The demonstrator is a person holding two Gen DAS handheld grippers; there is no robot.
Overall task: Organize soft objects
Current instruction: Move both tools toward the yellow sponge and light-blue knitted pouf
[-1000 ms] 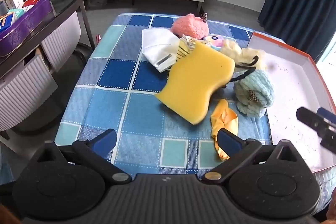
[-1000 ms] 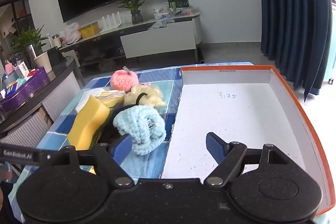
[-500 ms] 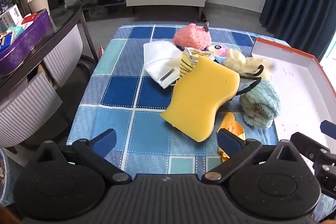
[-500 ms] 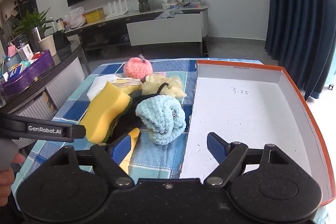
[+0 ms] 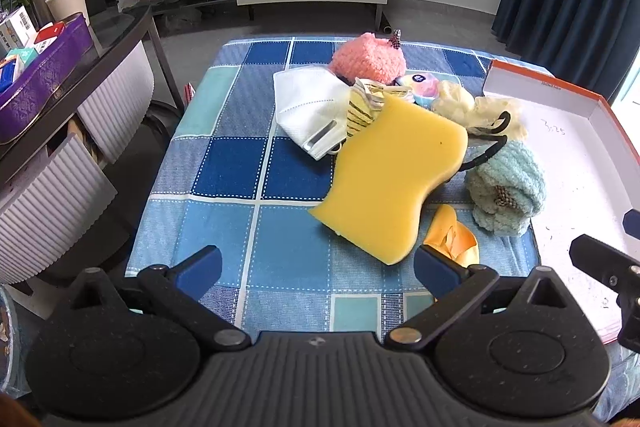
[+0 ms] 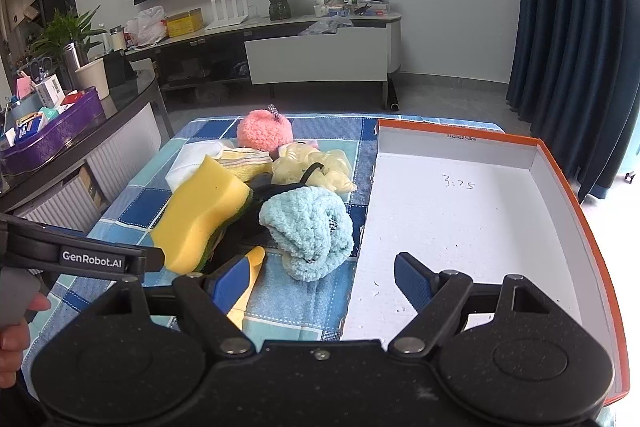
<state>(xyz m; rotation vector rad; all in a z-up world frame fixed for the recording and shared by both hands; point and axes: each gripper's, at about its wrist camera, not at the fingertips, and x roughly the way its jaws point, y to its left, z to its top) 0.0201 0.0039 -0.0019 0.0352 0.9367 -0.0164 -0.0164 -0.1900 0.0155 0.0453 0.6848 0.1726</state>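
Nothing is yet placed in the box (image 6: 460, 227), marked "3:25" inside, beside the pile on the checked cloth (image 5: 240, 167). A first pick is judged due: probably the yellow sponge (image 5: 396, 183) or blue knit bundle (image 6: 308, 231). The left gripper (image 5: 316, 267), branded "GenRobot.AI", and the right gripper (image 6: 324, 277) are both held spread and empty.

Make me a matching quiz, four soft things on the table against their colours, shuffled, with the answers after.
Things:
1. sponge
2. mask
3. pompom
4. knitted scrunchie

Colours:
A. pink
B. light blue
C. yellow
D. white

Pairs: 1-C, 2-D, 3-A, 4-B
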